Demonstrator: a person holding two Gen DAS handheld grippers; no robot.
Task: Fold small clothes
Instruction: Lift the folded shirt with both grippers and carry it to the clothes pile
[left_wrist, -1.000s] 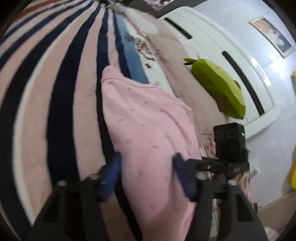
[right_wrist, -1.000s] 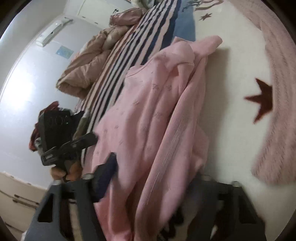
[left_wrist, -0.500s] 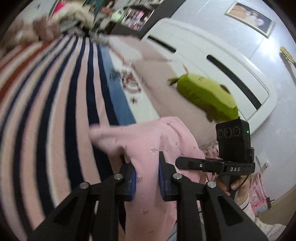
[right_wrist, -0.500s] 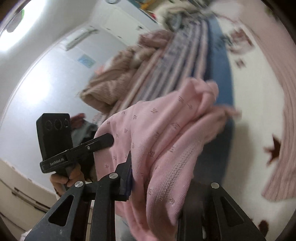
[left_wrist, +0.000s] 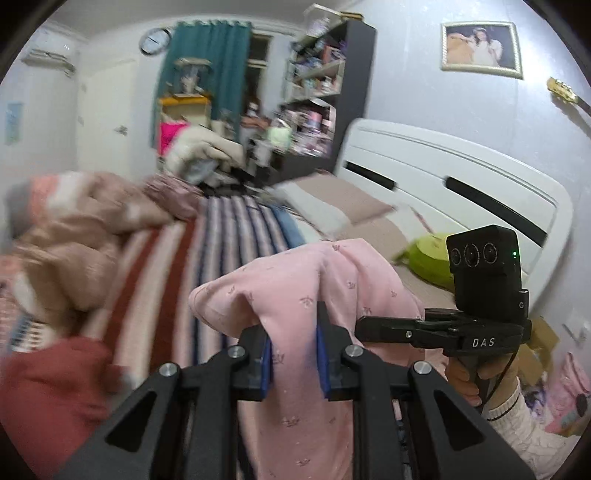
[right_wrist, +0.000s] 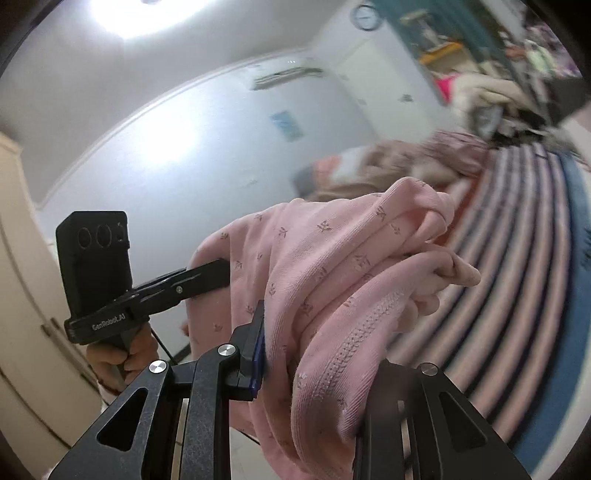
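Pink floral garment (left_wrist: 295, 302) held aloft above striped bedspread (left_wrist: 221, 236). Left gripper (left_wrist: 294, 360) clamped on one edge, right gripper (right_wrist: 314, 354) clamped on bunched folds. Advice: spread grippers apart, tension fabric, lower flat onto bedspread without twisting.

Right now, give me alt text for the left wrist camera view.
The left claw is shut on a pink garment, lifted above a striped bed cover. The right claw grips the same garment alongside; a white headboard stands behind.
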